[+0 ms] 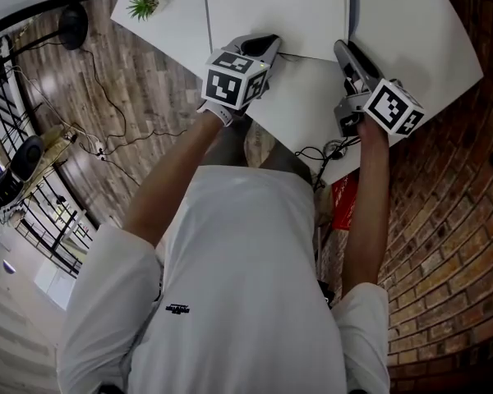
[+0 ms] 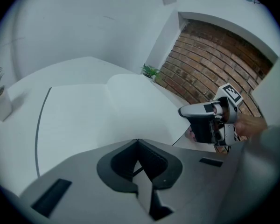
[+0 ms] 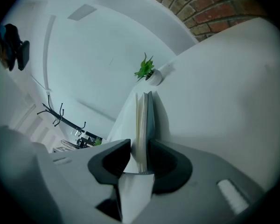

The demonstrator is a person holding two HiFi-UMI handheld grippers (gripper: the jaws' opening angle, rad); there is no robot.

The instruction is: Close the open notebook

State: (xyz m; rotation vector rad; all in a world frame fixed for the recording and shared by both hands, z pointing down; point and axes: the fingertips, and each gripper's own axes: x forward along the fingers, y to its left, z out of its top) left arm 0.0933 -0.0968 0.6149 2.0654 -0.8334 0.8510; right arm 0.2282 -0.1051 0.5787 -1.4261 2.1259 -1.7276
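Observation:
The open notebook [image 1: 271,6] lies with blank white pages up on the white table [image 1: 427,39]. My left gripper [image 1: 267,46] rests at the notebook's near edge, and in the left gripper view its jaws [image 2: 137,143] meet at the tips on that edge of the page [image 2: 98,115]. My right gripper [image 1: 343,52] is at the notebook's right side. In the right gripper view its jaws [image 3: 139,153] are shut on the raised stack of pages and grey cover [image 3: 142,120], which stands on edge between the pads. The left gripper view shows the right gripper [image 2: 183,111] beside the page's right corner.
A small potted plant [image 1: 142,5] stands on the table's far left corner and another [image 3: 145,69] beyond the notebook. A brick wall [image 1: 444,220] runs along the right. Cables [image 1: 107,97] trail over the wooden floor on the left. A red object [image 1: 343,203] sits under the table's edge.

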